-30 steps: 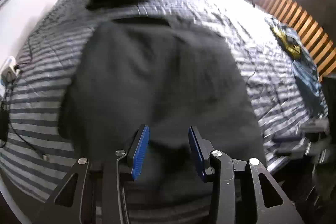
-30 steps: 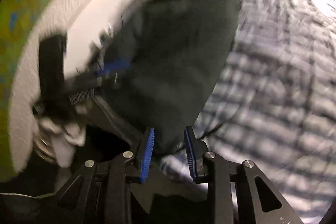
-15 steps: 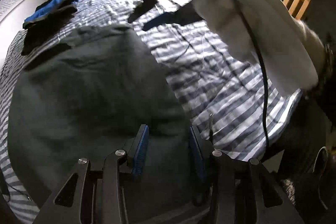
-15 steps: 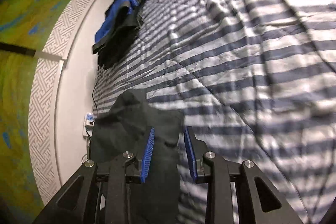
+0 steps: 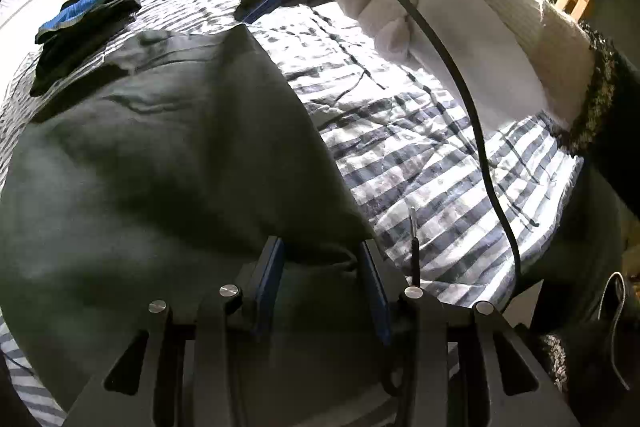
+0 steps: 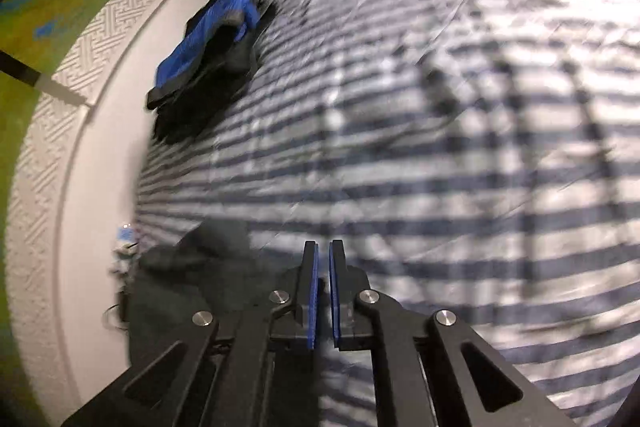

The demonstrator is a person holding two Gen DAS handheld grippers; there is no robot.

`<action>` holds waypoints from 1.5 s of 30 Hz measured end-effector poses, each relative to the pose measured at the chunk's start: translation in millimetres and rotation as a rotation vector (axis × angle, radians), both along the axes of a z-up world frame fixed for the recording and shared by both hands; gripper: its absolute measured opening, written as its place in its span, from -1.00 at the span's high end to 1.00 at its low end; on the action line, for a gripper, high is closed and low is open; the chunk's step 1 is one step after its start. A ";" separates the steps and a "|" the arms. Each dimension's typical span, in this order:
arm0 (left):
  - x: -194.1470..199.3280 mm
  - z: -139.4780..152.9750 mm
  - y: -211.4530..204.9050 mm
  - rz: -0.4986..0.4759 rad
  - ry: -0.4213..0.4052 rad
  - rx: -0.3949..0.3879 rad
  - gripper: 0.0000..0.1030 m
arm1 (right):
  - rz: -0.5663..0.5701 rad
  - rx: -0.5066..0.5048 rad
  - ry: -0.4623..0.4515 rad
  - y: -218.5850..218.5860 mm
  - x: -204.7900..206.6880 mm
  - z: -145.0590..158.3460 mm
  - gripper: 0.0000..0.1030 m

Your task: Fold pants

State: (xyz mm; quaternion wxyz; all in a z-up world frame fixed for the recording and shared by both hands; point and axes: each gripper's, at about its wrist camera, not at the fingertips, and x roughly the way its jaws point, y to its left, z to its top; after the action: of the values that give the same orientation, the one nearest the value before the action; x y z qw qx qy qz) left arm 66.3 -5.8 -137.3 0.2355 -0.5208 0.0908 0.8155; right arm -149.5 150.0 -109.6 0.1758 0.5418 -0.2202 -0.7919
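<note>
The striped bedspread (image 5: 432, 163) is filling both views. The dark pants (image 5: 160, 155) are lying spread on it, with a folded blue-and-black garment (image 5: 88, 11) sitting beyond them. The left gripper (image 5: 322, 267) is holding its jaws apart over the pants' near edge. The right gripper (image 6: 323, 287) is closing, nothing between its pads, just beside the pants.

Pants (image 5: 160, 155) dark grey-green, maybe; bedsheet (image 6: 440, 187) blue-white striped; folded garment (image 6: 208, 39) blue and black.
</note>
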 end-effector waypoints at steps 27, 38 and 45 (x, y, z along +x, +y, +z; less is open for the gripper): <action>-86.1 40.6 -214.4 0.517 -0.052 0.122 -0.73 | 0.166 -0.013 0.042 -5.7 127.6 3.4 -0.18; -127.7 0.4 -210.1 0.485 -0.185 0.175 -0.79 | 0.164 -0.044 -0.005 -13.4 96.7 -14.2 -0.18; -135.4 -14.4 -198.7 0.445 -0.190 0.151 -0.60 | 0.217 -0.040 0.011 -31.6 90.2 -14.3 -0.11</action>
State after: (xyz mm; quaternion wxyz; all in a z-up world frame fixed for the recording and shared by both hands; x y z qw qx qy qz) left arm -69.1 -204.6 -151.7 0.0960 -0.5832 -0.1099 0.7991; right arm -59.4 118.4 -123.9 0.2726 0.5546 -0.1750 -0.7665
